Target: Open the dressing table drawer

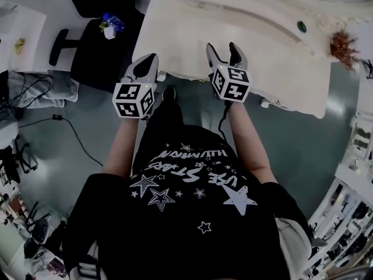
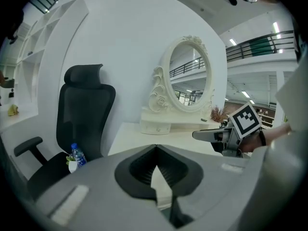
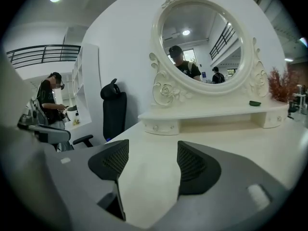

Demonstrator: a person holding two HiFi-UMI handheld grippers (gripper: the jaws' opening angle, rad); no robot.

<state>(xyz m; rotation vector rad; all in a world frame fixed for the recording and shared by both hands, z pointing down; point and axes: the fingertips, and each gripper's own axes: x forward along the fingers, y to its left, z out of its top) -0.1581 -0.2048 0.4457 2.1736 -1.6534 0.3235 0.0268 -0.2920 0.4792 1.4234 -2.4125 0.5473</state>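
Observation:
The cream dressing table [image 1: 175, 39] fills the top of the head view; its front edge runs just ahead of both grippers. A small drawer with knobs [image 3: 161, 126] sits in the shelf under the oval mirror [image 3: 202, 42], and it is shut; the left gripper view shows this small drawer [image 2: 156, 127] too. My left gripper [image 1: 151, 59] hangs at the table's front left corner, jaws shut on nothing [image 2: 155, 150]. My right gripper [image 1: 222, 47] is over the front edge, open [image 3: 147, 153], with only bare tabletop between its pads. Any drawer under the tabletop is hidden.
A black office chair [image 1: 87, 45] with a water bottle [image 1: 112, 21] on its seat stands left of the table. A small green object [image 1: 301, 26] lies on the shelf, and a red dried plant [image 1: 342, 45] stands at the right end. A person [image 3: 48, 102] stands far left.

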